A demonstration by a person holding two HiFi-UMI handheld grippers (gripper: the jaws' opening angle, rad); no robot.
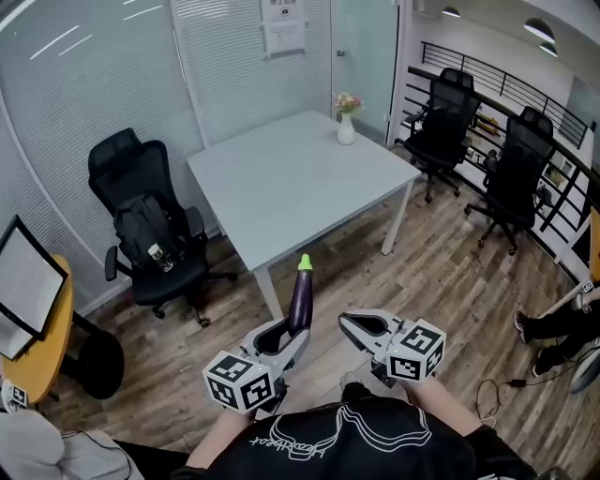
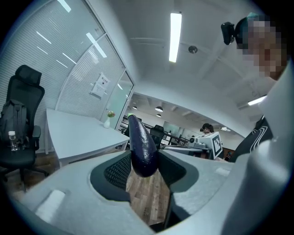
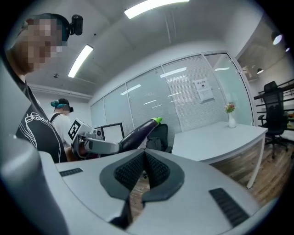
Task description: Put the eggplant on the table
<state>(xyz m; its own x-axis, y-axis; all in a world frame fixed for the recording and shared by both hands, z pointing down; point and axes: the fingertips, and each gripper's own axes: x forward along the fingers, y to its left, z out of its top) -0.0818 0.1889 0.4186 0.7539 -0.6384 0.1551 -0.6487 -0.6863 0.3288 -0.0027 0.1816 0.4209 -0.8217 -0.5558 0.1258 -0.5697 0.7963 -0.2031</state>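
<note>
On the glass wall behind the table [image 1: 300, 183] hang two printed sheets [image 1: 283, 26], their text too small to read; the script across the person's black shirt [image 1: 328, 441] cannot be made out either. A white vase [image 1: 346, 129] holding flowers [image 1: 347, 100] stands at the table's far corner. A backpack [image 1: 142, 223] with a bottle [image 1: 161, 256] at its side sits on a black chair [image 1: 122, 155] to the left. The eggplant [image 1: 300, 295] is in the air above the wooden floor [image 1: 441, 281], short of the table's near corner. Its blunt end is clamped by the left gripper [image 1: 296, 334] and its green stem points up toward the table. The right gripper [image 1: 349, 324], just beside it, has its jaws pressed together on nothing.
</note>
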